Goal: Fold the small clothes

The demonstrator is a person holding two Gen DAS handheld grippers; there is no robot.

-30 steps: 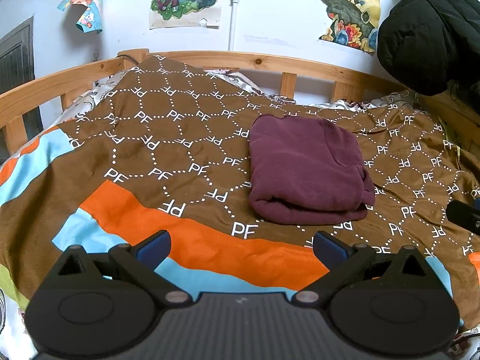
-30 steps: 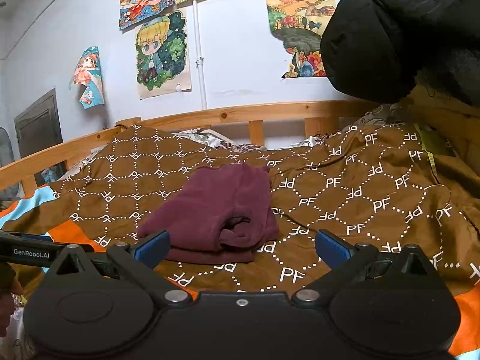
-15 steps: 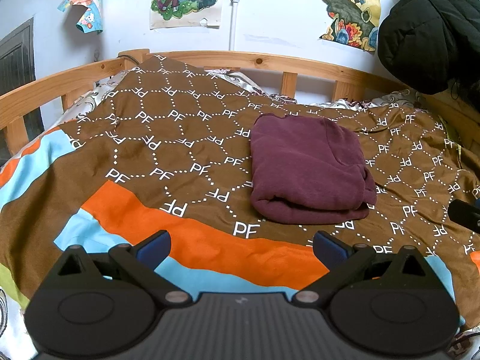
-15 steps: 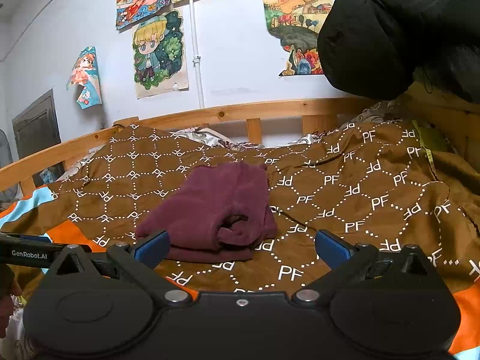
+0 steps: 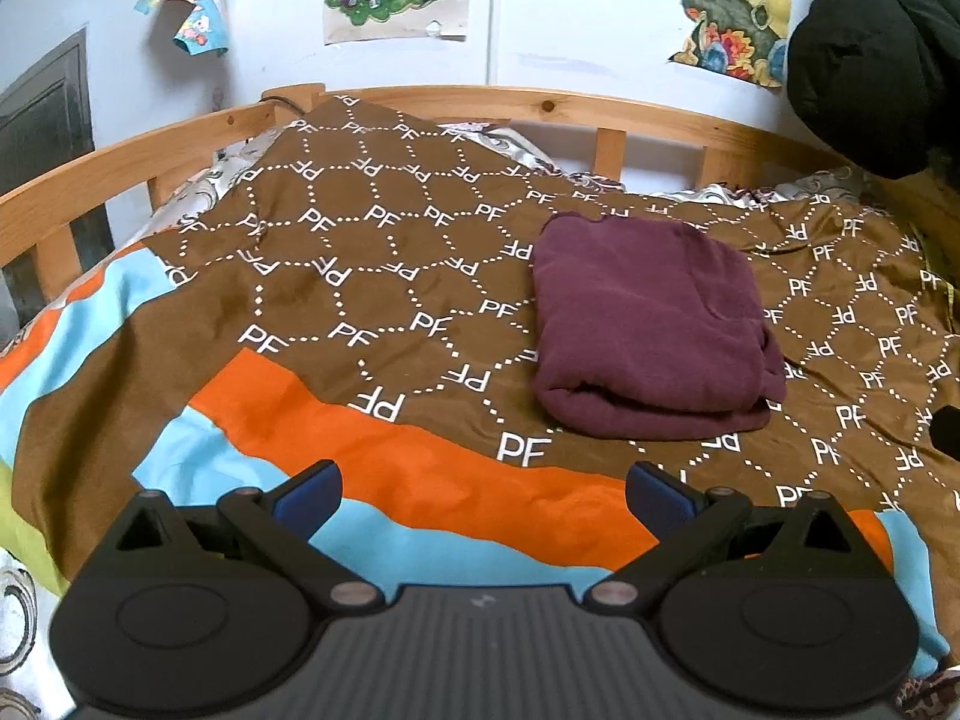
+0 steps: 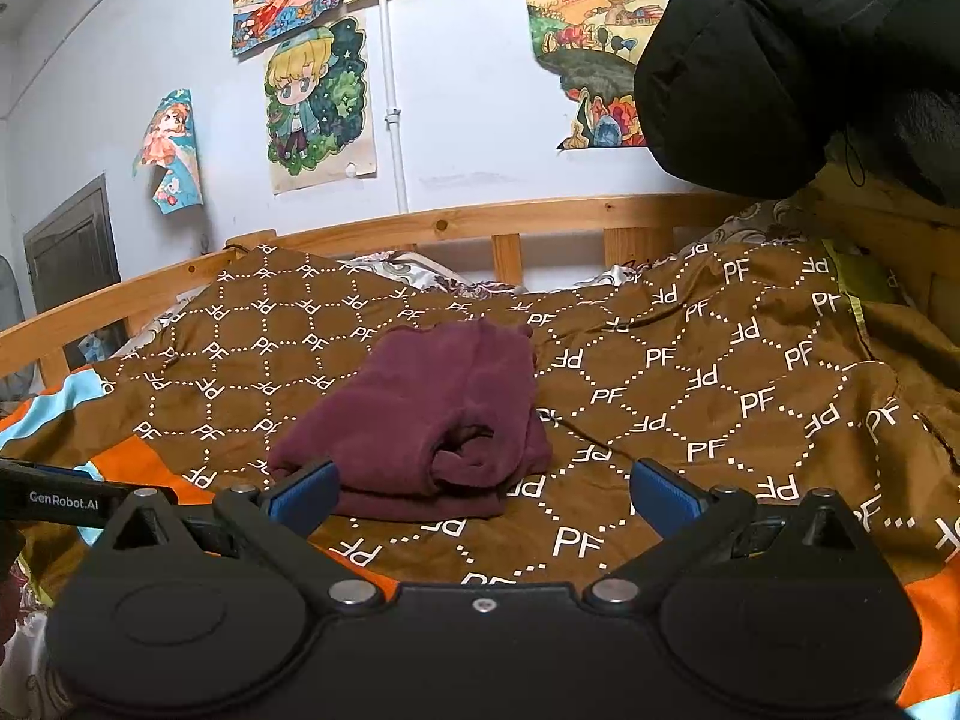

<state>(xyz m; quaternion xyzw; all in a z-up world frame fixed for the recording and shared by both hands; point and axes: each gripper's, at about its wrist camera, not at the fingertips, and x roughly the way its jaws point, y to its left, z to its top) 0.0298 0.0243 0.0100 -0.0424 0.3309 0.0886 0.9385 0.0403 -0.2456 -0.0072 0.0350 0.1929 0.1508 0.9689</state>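
Observation:
A maroon garment (image 5: 648,324) lies folded into a thick bundle on the brown "PF" patterned bedspread (image 5: 372,276). It also shows in the right wrist view (image 6: 420,414), with a rolled fold at its near right end. My left gripper (image 5: 483,489) is open and empty, held above the orange and blue stripes in front of the garment. My right gripper (image 6: 480,489) is open and empty, just in front of the garment's near edge. The left gripper's body (image 6: 54,495) shows at the left edge of the right wrist view.
A wooden bed rail (image 5: 540,108) runs round the far and left sides of the bed. A black padded jacket (image 6: 798,60) hangs at the upper right over the bed's corner. Posters (image 6: 318,102) hang on the wall behind.
Both grippers have drawn back and lifted slightly; the garment looks a little farther away. The garment has not moved and both grippers stay open.

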